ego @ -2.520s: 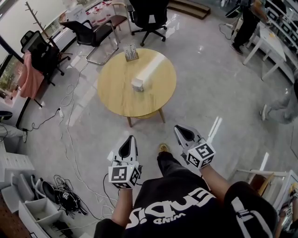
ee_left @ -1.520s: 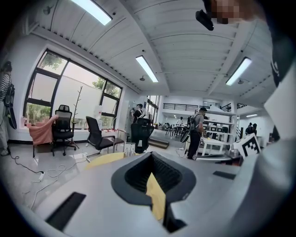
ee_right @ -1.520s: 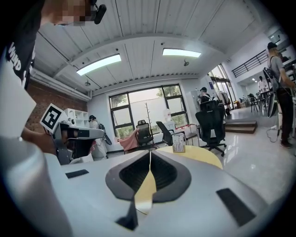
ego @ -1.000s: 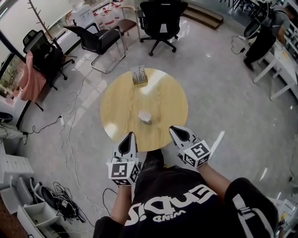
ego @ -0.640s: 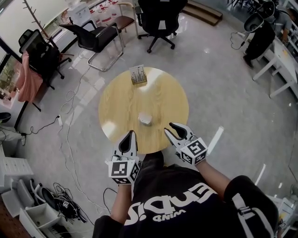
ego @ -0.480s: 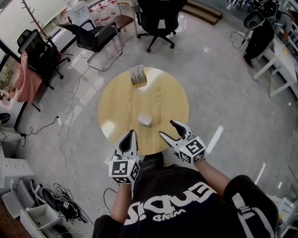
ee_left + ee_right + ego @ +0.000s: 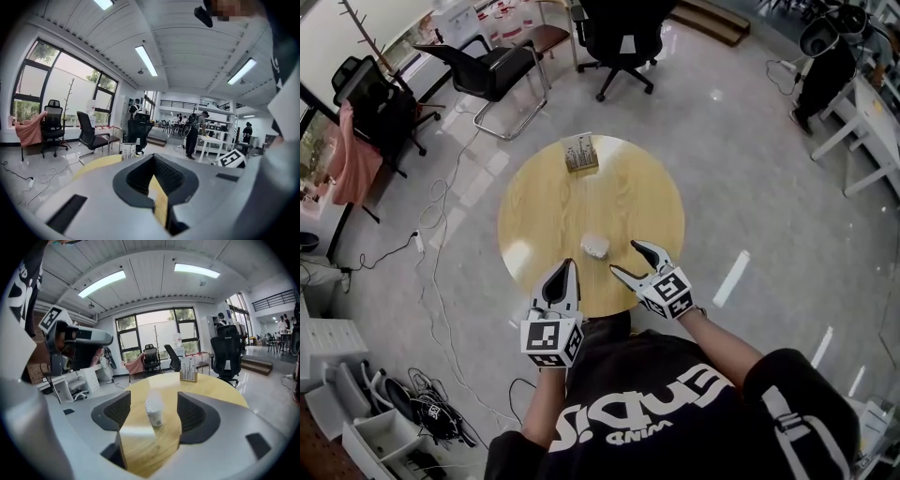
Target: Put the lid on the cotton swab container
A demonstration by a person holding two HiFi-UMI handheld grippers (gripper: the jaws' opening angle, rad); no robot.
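I am worrying most about the cotton swab container (image 7: 154, 412). It is standing upright on the table (image 7: 544, 206), toward my side and apart from the small stand (image 7: 580, 153) at the far edge. It looks small and light, so if I am coming in too fast or off-centre, one tong tip could be knocking it over or shoving it toward the near rim. I am also not making out the lid as a separate piece. The container's top is too blurred to tell whether a lid is lying on it or beside it, so I could be closing on the wrong part.

The right tongs (image 7: 625, 258) are opening, spread wide. They are framing the container ahead of them without touching it, and nothing is between the pads. The left tongs (image 7: 568, 265) are hovering over the table's near edge, pressed together and holding nothing.
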